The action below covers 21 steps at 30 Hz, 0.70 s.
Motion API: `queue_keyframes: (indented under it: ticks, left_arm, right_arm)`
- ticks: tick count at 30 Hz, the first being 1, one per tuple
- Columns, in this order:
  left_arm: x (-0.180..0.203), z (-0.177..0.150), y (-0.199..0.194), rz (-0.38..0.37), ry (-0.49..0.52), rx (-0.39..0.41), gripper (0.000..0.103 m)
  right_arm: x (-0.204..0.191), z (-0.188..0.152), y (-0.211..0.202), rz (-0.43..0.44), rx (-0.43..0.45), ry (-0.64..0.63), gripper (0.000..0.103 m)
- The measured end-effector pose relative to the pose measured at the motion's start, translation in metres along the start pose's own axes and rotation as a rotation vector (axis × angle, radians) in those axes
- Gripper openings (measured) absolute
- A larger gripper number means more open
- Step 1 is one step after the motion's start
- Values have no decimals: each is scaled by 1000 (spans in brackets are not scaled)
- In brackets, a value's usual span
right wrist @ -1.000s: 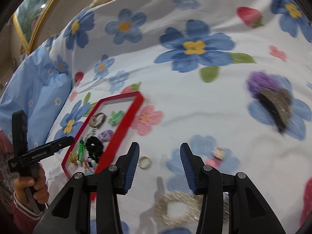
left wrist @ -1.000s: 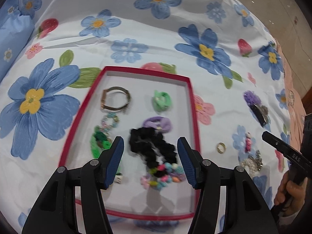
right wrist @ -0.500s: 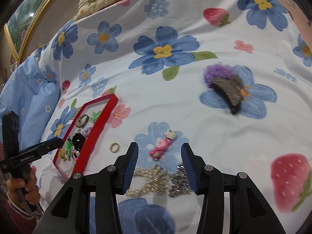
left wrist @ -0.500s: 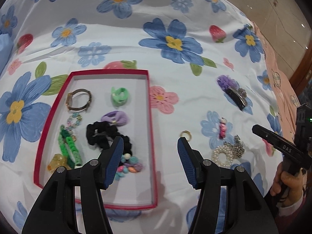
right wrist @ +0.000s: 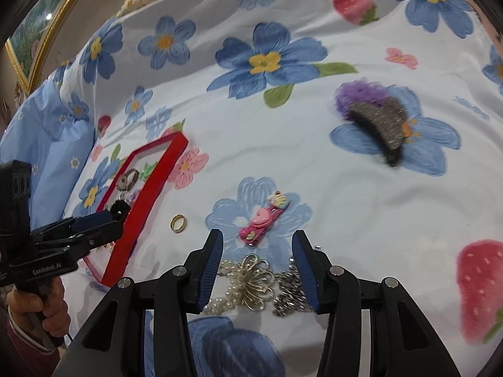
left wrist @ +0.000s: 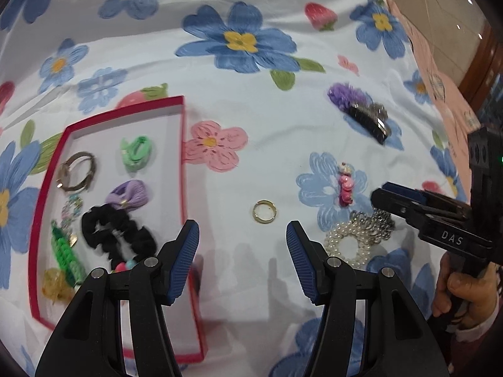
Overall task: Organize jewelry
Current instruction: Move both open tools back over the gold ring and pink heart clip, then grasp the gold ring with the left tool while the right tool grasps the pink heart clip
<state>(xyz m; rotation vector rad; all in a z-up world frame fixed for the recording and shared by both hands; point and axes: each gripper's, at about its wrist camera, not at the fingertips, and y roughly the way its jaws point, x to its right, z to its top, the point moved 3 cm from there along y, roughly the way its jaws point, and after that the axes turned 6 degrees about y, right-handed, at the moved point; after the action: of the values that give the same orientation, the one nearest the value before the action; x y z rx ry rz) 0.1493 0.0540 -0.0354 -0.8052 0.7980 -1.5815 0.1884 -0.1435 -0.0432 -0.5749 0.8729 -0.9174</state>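
Observation:
A red-rimmed tray (left wrist: 181, 144) (right wrist: 147, 194) lies on a flowered bedsheet and holds a black scrunchie (left wrist: 116, 235), a purple tie (left wrist: 129, 193), a green tie (left wrist: 136, 152), a bracelet (left wrist: 77, 171) and a green chain (left wrist: 67, 254). A gold ring (left wrist: 264, 211) (right wrist: 178, 223) lies on the sheet just ahead of my open, empty left gripper (left wrist: 242, 254). My right gripper (right wrist: 257, 267) is open and empty over a pearl bracelet with a metal flower (right wrist: 251, 279) (left wrist: 355, 238), behind a pink clip (right wrist: 264, 223) (left wrist: 345, 185).
A glittery dark claw clip on a purple pom (left wrist: 364, 110) (right wrist: 377, 119) lies further right on the sheet. A blue pillow (right wrist: 47, 132) lies left of the tray. A gold picture frame (right wrist: 47, 15) is behind the bed.
My left gripper has moved right, off the tray toward the gold ring. My right gripper has drawn back over the pearl bracelet and pink clip.

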Motion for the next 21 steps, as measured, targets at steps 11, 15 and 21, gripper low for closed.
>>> queue_keyframes:
  ticks: [11,15,21]
  left_arm:
    - [13,9,50,26,99,-98,57]
    - [15,9,64,21,104,-125,57]
    - [18,9,69,11,122,-112,42]
  right_arm:
    - [1,4,40,-19,-59,13,48]
    - [0,7,45,-27,-60,-4,47]
    - [-3,8,50,-59,-53,-56,43]
